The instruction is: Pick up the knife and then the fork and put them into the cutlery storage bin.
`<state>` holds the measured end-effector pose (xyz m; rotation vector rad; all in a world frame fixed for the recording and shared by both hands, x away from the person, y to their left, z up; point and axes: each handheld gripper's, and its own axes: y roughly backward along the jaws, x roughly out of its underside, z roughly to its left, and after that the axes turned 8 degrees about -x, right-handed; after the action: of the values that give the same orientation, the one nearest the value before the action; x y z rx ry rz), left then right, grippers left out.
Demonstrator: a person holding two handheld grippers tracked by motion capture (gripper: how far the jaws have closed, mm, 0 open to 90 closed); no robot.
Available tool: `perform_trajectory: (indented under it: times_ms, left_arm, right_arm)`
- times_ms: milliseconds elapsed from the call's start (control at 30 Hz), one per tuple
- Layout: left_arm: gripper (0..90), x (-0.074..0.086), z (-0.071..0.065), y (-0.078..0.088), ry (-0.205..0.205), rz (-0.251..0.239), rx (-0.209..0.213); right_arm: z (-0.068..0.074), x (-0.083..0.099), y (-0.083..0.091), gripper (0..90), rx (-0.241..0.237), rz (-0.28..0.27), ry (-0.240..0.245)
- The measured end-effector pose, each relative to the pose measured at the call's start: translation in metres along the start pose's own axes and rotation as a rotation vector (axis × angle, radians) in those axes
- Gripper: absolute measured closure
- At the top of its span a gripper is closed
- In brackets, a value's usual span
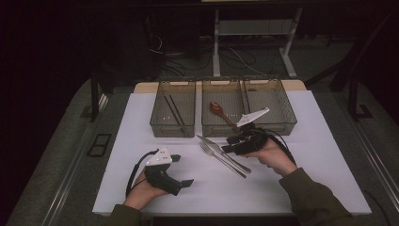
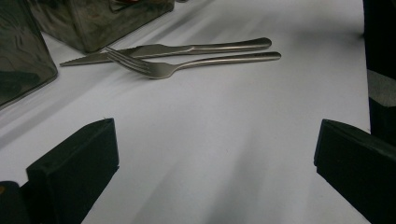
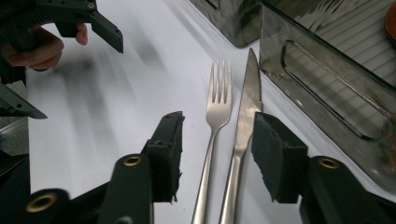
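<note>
Lying side by side on the white tabletop [image 1: 291,188], a fork [image 1: 221,159] and a knife [image 1: 219,150] are seen just in front of the middle one of three dark mesh bins [image 1: 223,123]. Both handles are straddled by the right gripper [image 1: 230,144], whose jaws stand apart with the fork [image 3: 212,140] and knife [image 3: 243,126] between them; the pads are not pressed on either piece, so nothing is grasped. The left gripper [image 1: 183,170] is held low over bare tabletop, near the person's side, its jaws spread wide and released, well apart from the cutlery. In the left gripper view the fork [image 2: 187,65] lies nearer than the knife [image 2: 159,49]. A brown spoon [image 1: 218,109] rests in the middle bin, and dark chopsticks [image 1: 173,108] lie in the left bin [image 1: 160,123]
</note>
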<state>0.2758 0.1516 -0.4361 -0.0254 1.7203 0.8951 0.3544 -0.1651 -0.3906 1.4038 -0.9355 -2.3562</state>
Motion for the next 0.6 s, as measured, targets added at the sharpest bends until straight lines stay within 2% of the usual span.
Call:
perform_trajectory:
  times_ms: [167, 400, 600]
  left_arm:
    - [0.0, 0.000, 0.000, 0.000, -0.005, 0.001, 0.000]
    - [0.0, 0.000, 0.000, 0.000, 0.001, 0.001, -0.004]
    - [0.0, 0.000, 0.000, -0.001, -0.005, 0.006, -0.003]
  right_arm:
    - [0.000, -0.007, -0.009, 61.7, -0.003, 0.031, -0.007]
    - [0.001, -0.011, -0.022, 66.6, 0.007, 0.086, 0.001]
    - [0.002, -0.013, -0.034, 71.1, 0.035, 0.144, -0.013]
